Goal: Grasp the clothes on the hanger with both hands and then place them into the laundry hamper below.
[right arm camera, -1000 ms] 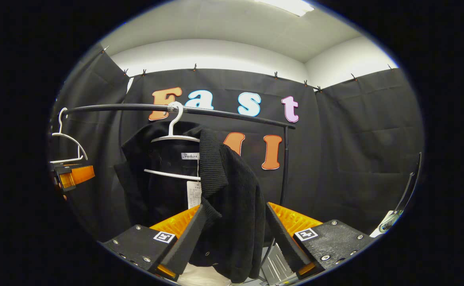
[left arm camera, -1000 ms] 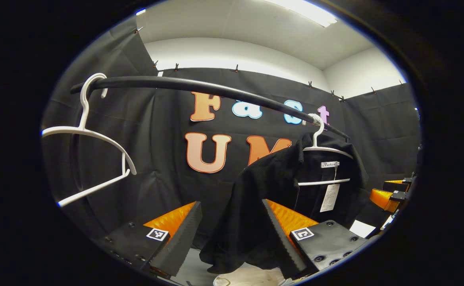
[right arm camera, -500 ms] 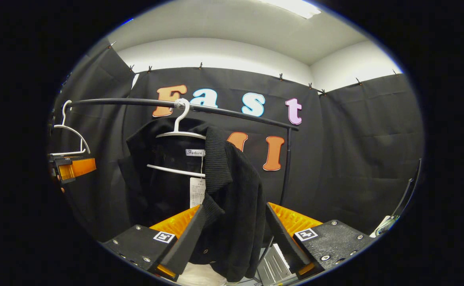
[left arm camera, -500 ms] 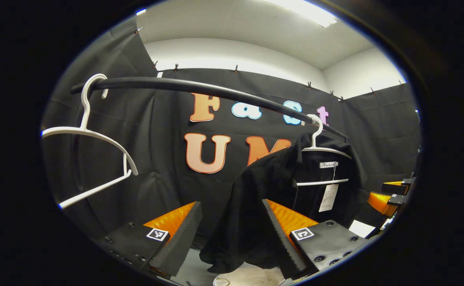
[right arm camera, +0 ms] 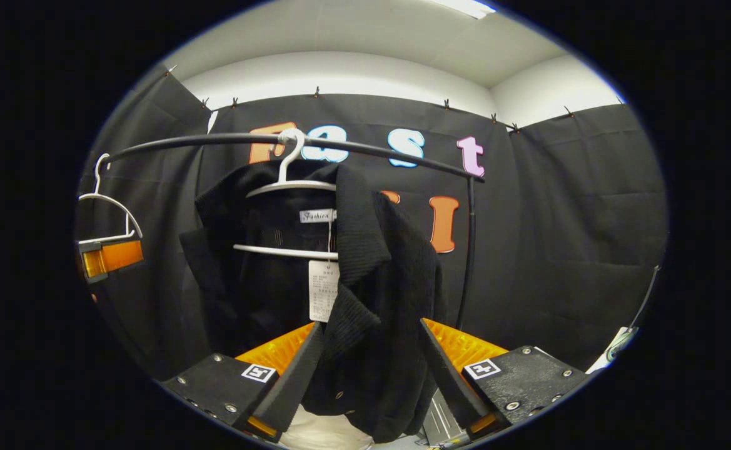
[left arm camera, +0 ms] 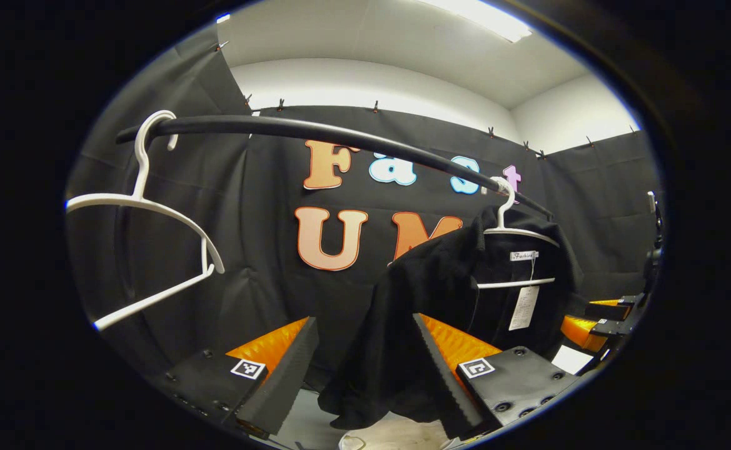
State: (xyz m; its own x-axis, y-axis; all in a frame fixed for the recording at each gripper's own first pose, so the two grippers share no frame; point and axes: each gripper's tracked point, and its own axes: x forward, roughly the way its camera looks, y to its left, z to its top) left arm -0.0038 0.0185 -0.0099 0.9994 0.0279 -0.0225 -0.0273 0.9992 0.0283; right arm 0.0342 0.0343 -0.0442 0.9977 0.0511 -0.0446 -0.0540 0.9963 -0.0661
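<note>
In your left gripper view, your left gripper (left arm camera: 365, 369) sits at the bottom centre of the frame with its fingers spread wide and nothing pressed between them. The black jacket (left arm camera: 428, 300) hangs right of centre, and its near front panel drops into the gap between your fingers, close against the right-hand one; whether cloth and finger actually touch, I cannot tell. The jacket rests on a white hanger (left arm camera: 515, 234) hooked over the black rail (left arm camera: 315, 132), which curves across the upper half of the frame. A second, bare white hanger (left arm camera: 146, 212) hangs from the rail at the upper left. At the right edge you can see your other gripper, lower than the jacket's collar.

In your right gripper view, your right gripper (right arm camera: 368, 369) is also wide open at the bottom centre. The jacket (right arm camera: 371, 294) fills the middle of the frame, its ribbed lapel and front panel hanging down between your fingers, not pinched by them. A paper tag (right arm camera: 322, 299) dangles inside the open front. Something pale shows under the hem at the bottom edge, too hidden to identify.
</note>
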